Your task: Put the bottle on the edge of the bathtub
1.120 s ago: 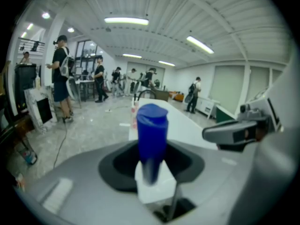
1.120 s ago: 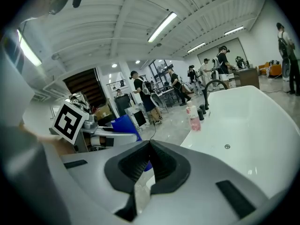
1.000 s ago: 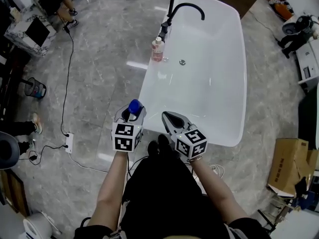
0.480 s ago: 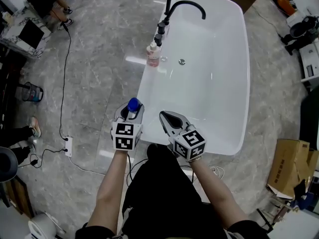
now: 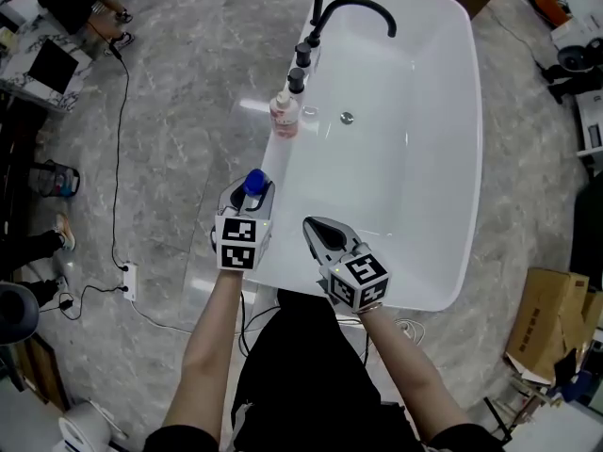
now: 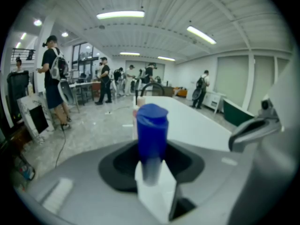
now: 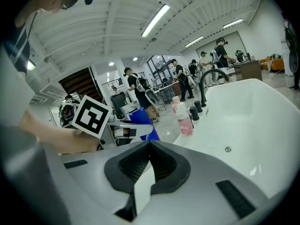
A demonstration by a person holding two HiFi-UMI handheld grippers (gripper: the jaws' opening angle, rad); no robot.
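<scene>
A blue bottle [image 5: 252, 185] stands upright between the jaws of my left gripper [image 5: 248, 198], which is shut on it; its blue cap [image 6: 152, 116] rises from the jaws in the left gripper view, and the bottle [image 7: 142, 121] shows again in the right gripper view. The left gripper hovers over the near left rim of the white bathtub [image 5: 450, 177]. My right gripper [image 5: 318, 231] is shut and empty, over the tub's near end. A pink bottle [image 5: 284, 116] stands on the tub's left edge, the same pink bottle [image 7: 182, 116] showing in the right gripper view.
A black faucet [image 5: 350, 12] and black knobs [image 5: 300, 68] sit on the tub's left rim. A black cable [image 5: 119, 158] and power strip [image 5: 130, 269] lie on the grey floor at left. A cardboard box [image 5: 551, 318] stands at right. People work at tables far left.
Both grippers have moved forward over the tub's near end, the left one carrying the blue bottle toward the left rim. The pink bottle has stayed in place.
</scene>
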